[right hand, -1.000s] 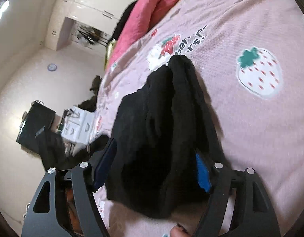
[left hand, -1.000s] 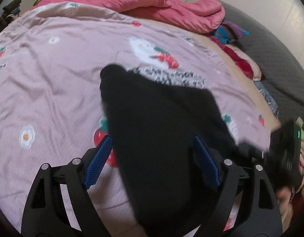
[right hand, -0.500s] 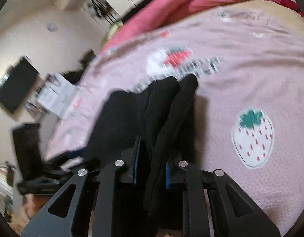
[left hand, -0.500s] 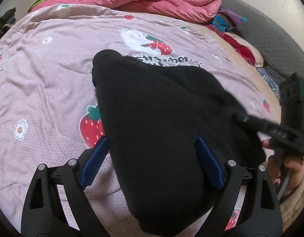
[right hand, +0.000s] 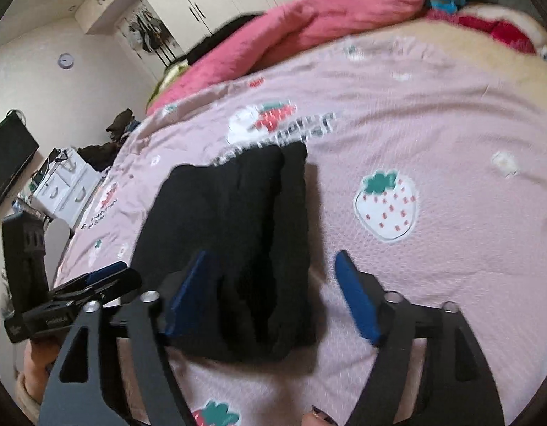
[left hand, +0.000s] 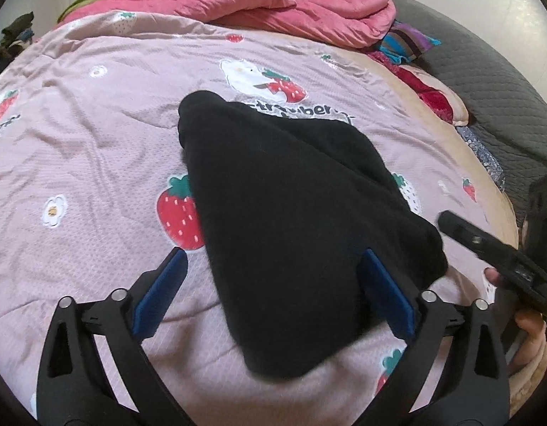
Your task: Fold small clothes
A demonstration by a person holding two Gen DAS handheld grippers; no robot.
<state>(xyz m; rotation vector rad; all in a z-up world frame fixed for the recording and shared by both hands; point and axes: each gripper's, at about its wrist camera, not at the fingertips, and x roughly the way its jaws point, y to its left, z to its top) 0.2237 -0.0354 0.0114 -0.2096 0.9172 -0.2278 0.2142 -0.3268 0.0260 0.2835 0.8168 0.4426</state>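
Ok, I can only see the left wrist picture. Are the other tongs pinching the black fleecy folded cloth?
Observer: No. The right tongs are opening. The edge of the folded black fleece garment lies between them, and nothing seems to squeeze it.
Operator: Does that edge look tidy?
Observer: From that side it shows several stacked layers, like long ridges running away from the camera.
Operator: What else is over there?
Observer: A white drawer unit with curved handles, at the left of that view.
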